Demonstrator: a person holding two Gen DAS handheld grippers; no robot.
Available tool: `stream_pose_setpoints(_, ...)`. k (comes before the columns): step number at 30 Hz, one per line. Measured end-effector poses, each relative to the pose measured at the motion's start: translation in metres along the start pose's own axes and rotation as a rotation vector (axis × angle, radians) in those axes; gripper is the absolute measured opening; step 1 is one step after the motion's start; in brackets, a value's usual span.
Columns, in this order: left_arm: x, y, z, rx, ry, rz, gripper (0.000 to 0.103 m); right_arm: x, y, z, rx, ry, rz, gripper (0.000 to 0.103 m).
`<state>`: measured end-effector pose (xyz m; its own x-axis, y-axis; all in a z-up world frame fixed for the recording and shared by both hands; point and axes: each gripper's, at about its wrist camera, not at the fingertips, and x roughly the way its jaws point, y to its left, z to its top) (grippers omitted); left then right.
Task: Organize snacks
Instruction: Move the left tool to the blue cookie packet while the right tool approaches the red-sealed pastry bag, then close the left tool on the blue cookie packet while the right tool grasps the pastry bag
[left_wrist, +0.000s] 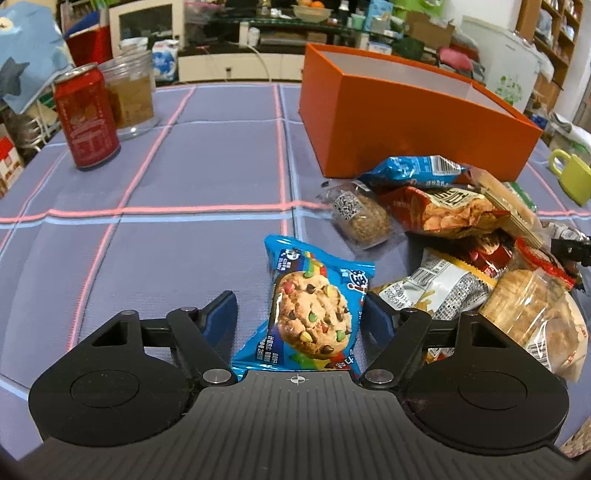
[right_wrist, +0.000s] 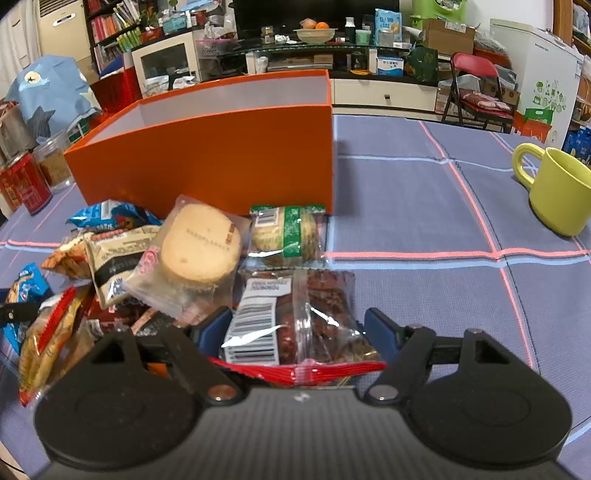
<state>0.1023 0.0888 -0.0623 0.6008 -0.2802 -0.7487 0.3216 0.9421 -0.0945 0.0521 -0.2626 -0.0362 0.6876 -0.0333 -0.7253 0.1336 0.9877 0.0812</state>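
Domestic room, cluttered, lit evenly from indoors. Table covered in a purple-blue cloth (right_wrist: 406, 206) with pink and pale blue grid lines. Behind it a long low white cabinet (right_wrist: 384, 94) carrying a glass-topped shelf (right_wrist: 317, 46); on the shelf a bowl of fruit (right_wrist: 316, 33), jars and boxes. Left of that, a white-framed cabinet with a dark glass door (right_wrist: 166, 66). Bookshelf (right_wrist: 110, 29) packed with books in the left corner, beside a tall white air-conditioning unit (right_wrist: 62, 33). Red folding chair (right_wrist: 476, 92) with a cushion at right. White appliance with green decals (right_wrist: 546, 81) beyond it. Wooden shelving (left_wrist: 554, 33) at far right.
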Motion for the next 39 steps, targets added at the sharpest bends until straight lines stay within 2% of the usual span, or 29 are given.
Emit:
stream_pose_setpoints(7, 0.004, -0.012, 0.000, 0.046, -0.002, 0.022, 0.028, 0.001, 0.001, 0.000, -0.002, 0.013, -0.007, 0.077)
stream_pose_setpoints(11, 0.005, -0.018, -0.002, 0.088, -0.002, 0.033, 0.029, 0.002, 0.001, -0.001, -0.002, 0.014, -0.011, 0.077)
stream_pose_setpoints(15, 0.005, -0.016, -0.002, 0.071, -0.002, 0.030, 0.029, 0.003, 0.001, -0.001, -0.004, 0.016, -0.015, 0.077)
stream_pose_setpoints(17, 0.003, -0.015, -0.001, 0.065, -0.003, 0.046, 0.013, 0.003, 0.001, -0.002, -0.004, 0.016, -0.016, 0.077)
stream_pose_setpoints(18, 0.003, -0.015, 0.000, 0.059, -0.001, 0.049, 0.011, 0.002, 0.001, -0.001, -0.003, 0.015, -0.016, 0.076)
stream_pose_setpoints(22, -0.001, -0.009, 0.002, 0.009, 0.001, 0.052, 0.010, -0.002, 0.003, 0.001, -0.012, 0.006, -0.014, 0.074)
stream_pose_setpoints(26, -0.011, -0.007, 0.006, -0.007, -0.046, 0.080, 0.010, -0.009, 0.005, 0.003, -0.027, -0.018, -0.019, 0.067)
stream_pose_setpoints(30, -0.014, -0.007, 0.007, -0.006, -0.052, 0.077, 0.010, -0.013, 0.008, 0.005, -0.037, -0.033, -0.019, 0.066)
stream_pose_setpoints(35, -0.013, -0.009, 0.007, -0.001, -0.045, 0.070, 0.010, -0.008, 0.009, 0.002, -0.045, -0.012, -0.015, 0.066)
stream_pose_setpoints(39, -0.011, -0.010, 0.006, 0.001, -0.037, 0.071, 0.010, -0.004, 0.003, 0.001, -0.022, 0.007, -0.007, 0.070)
